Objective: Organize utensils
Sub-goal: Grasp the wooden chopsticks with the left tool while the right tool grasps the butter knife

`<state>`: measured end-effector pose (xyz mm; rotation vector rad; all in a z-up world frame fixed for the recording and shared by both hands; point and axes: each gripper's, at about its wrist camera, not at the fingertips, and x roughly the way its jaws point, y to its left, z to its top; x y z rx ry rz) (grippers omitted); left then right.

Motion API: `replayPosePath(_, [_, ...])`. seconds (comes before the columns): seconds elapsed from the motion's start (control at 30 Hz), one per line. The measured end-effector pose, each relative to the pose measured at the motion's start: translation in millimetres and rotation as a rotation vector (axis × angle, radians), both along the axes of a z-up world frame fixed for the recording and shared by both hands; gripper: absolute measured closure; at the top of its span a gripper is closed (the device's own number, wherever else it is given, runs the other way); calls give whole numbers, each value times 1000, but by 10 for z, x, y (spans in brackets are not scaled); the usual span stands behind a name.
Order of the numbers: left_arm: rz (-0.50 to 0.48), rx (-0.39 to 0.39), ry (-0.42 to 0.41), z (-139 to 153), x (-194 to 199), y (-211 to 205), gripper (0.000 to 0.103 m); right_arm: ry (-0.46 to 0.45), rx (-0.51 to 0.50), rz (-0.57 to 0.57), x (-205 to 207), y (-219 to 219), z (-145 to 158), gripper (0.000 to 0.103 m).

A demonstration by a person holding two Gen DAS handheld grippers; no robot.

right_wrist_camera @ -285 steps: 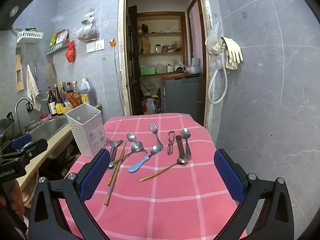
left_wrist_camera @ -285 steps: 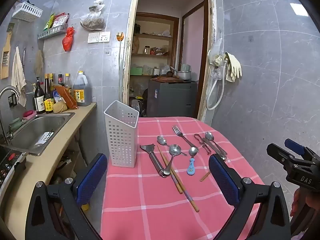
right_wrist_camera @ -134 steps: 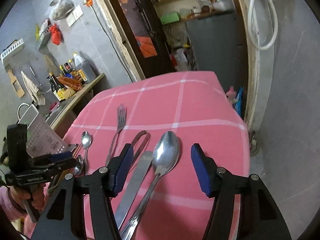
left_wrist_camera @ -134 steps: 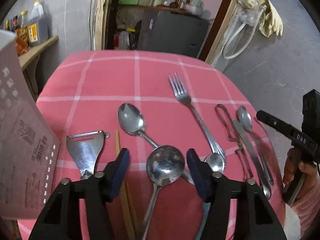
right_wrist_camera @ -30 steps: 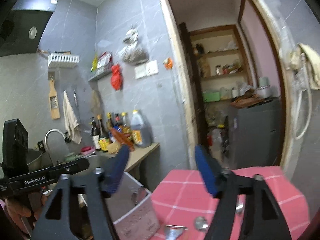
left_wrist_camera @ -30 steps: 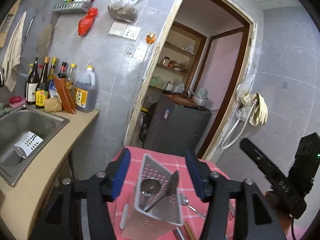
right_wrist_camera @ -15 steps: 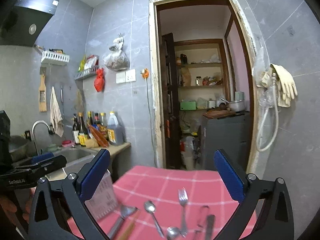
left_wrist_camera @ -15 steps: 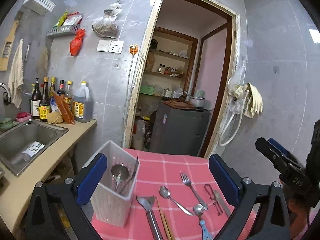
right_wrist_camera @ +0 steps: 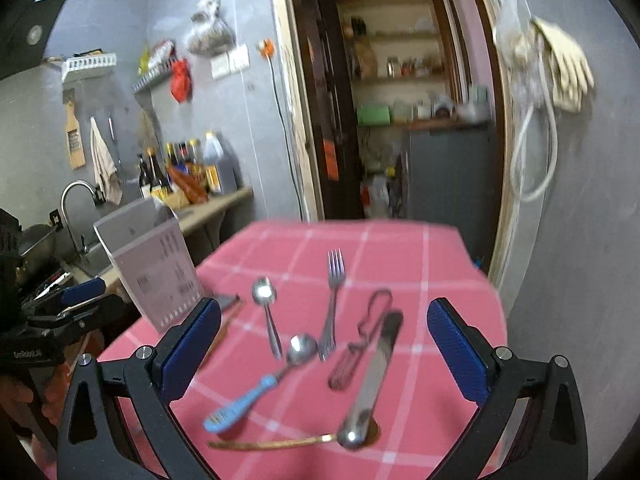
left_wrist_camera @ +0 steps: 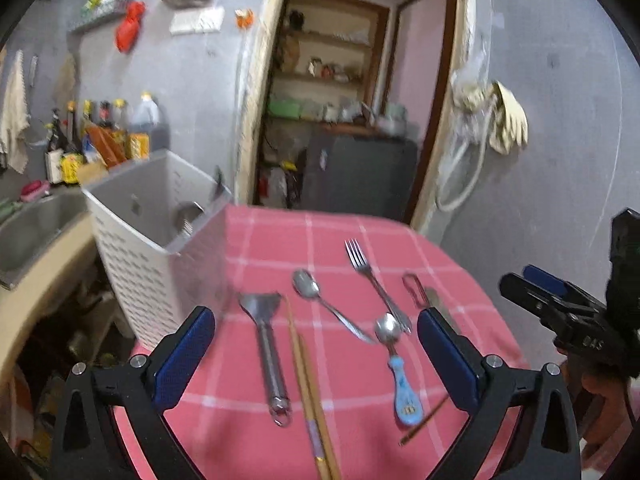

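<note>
Steel peeler [left_wrist_camera: 262,328] clear leftward only.

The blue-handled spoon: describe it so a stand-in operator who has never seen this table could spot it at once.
Start at the pink checked tablecloth, with the white perforated utensil bin at its left edge. Among the loose cutlery right of the bin, the blue-handled spoon lies nearest the camera, its bowl beside the fork's handle end. It alone has a pale blue handle; its neighbours are bare metal or wood.

A pink tablecloth [left_wrist_camera: 280,248] with white checks. The perforated caddy [left_wrist_camera: 160,264] is white. One spoon's handle [left_wrist_camera: 404,390] is pale blue; the fork [left_wrist_camera: 372,280] is silver; the chopsticks [left_wrist_camera: 308,384] are tan. Blue pads line black fingers [left_wrist_camera: 184,356].
</note>
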<state>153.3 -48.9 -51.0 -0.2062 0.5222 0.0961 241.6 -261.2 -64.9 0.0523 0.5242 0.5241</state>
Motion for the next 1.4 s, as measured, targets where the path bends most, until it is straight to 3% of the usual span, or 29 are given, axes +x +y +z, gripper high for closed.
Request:
replayPosePath(0.13, [-53,-24,96,-187,209,-64,23,105,14,-2,226,-94,-283,14])
replayPosePath(0.17, [-56,-32,118,-235,251,-70,28,129,14,-2,292,-105,-337,21])
replayPosePath(0.23, [-56,-57,185,-349,367,-59,30,183,14,2,429,-122,-462,32])
replayPosePath(0.3, [-51,-69,227,-431,436,-39,35,245,27,19,548,-149,-587,49])
replayPosePath(0.37, [-48,-73,271,-502,510,-21,38,318,38,33,676,-169,-724,55])
replayPosePath(0.53, [-51,-73,384,-684,705,-8,49,433,14,74,836,-122,-978,62])
replayPosePath(0.67, [-47,-76,447,-786,844,-9,57,471,-22,117,903,-24,-1083,67])
replayPosePath(0.77, [-48,-60,465,-788,898,-29,59,516,-21,147,1019,49,-1123,67])
replayPosePath(0.9, [-50,-95,523,-827,985,-12,72,601,-21,178,1213,162,-1154,67])
replayPosePath(1.03, [-55,-100,546,-824,981,-37,81,692,30,193,1305,200,-1197,70])
replayPosePath(1.1, [-58,-112,562,-838,978,-20,88,723,67,194,1298,181,-1252,83])
replayPosePath(1.2, [-71,-131,574,-850,993,-16,88,760,110,171,1291,160,-1333,94])
replayPosePath(1.4, [-110,-145,612,-864,1038,-23,91,812,178,152,1297,271,-1420,97])
